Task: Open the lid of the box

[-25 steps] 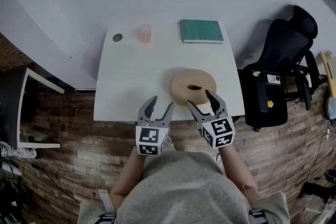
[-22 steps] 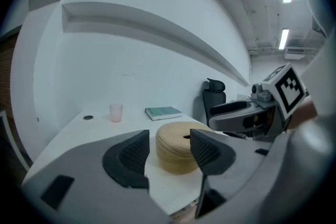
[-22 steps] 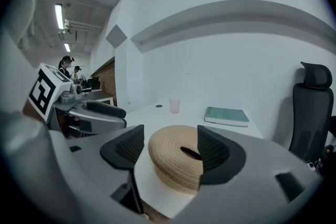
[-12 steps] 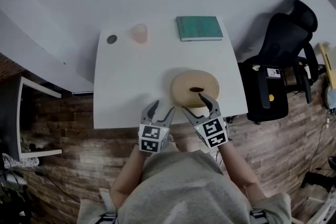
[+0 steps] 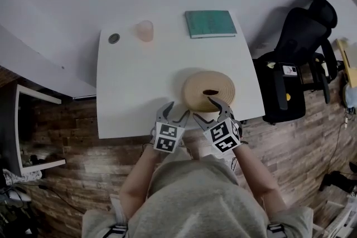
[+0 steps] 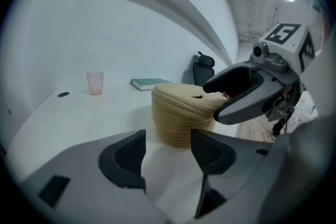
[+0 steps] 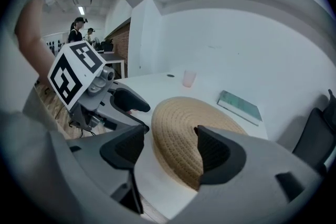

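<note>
Since the lid sits flush on the round woven box, which stands near the front edge of the tabletop toward its 5 o'clock corner, both tools are held at the side nearest the person. The right claw hangs over the box's 6 o'clock rim with its jaws wide apart and nothing pinched. One jaw reaches toward the small dark hole in the middle of the lid, probably the place to hook or pinch for lifting. The left claw hovers just beside the box at its 8 o'clock. Its jaws are opening and grip nothing, and it looks placed to steady the woven wall while the other tool lifts. What the box holds cannot be told while it is shut. At 11 o'clock from the box stands a pink cup, its contents impossible to make out, with a small dark disc at its 9 o'clock. A green book lies at 12 o'clock.
</note>
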Available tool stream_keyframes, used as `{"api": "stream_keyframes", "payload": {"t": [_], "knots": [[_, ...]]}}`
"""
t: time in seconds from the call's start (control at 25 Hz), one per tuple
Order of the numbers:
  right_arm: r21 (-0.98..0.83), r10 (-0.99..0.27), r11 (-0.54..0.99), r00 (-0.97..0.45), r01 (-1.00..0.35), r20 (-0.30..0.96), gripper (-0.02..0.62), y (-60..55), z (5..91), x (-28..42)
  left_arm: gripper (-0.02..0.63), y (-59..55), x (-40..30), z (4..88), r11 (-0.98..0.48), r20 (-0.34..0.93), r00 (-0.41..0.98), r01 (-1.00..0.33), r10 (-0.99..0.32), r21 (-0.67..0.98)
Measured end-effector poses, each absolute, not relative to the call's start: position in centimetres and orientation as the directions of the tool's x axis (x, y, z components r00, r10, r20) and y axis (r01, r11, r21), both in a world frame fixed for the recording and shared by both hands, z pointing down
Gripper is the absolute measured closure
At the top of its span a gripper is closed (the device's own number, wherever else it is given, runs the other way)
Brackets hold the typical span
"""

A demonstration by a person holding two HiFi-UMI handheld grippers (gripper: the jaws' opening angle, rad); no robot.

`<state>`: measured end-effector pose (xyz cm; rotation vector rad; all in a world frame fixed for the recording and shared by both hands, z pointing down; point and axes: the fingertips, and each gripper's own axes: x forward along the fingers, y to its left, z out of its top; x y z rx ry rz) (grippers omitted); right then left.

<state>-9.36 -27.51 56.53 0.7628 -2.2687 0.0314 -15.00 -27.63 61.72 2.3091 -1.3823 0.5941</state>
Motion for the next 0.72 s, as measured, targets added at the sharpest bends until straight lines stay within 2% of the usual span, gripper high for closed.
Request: {"api": "stream_keyframes", "payload": {"t": [0.28, 0.72], "knots": [[0.262, -0.509, 0.839, -0.517, -0.476, 0.688, 0.302, -28.2, 57.4, -9.7, 0.357, -29.1, -13.7, 63.1, -0.511, 0.536, 0.469, -0.856, -0.702, 0.079], [0.322, -0.478, 0.87, -0.476, -0.373, 0.738, 0.348, -28.3, 58.8, -9.9, 0.33, -29.5, -13.1, 63.3, -0.558, 0.546, 0.534, -0.818, -0.645, 0.14]]}}
